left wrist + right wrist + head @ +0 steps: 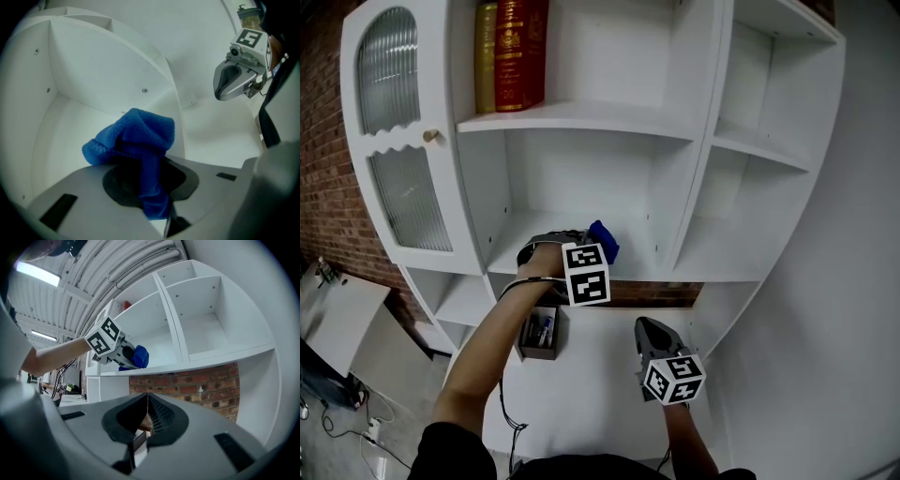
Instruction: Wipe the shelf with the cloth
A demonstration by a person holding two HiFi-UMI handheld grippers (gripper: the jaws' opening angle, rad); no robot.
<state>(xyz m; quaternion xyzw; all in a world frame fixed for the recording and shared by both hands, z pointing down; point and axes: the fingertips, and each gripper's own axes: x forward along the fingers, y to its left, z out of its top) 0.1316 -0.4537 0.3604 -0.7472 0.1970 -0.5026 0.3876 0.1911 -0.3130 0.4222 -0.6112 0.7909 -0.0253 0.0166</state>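
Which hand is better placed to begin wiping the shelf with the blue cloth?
Left. The left claw is shut on the blue cloth and reaches into the middle shelf. The right claw is shut on nothing and sits below that shelf, away from the cloth.

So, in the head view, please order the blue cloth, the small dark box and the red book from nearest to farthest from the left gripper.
1. Blue cloth: held by the left gripper, over the middle shelf.
2. Small dark box: below, slightly left, on the white surface.
3. Red book: far above, on the upper shelf.
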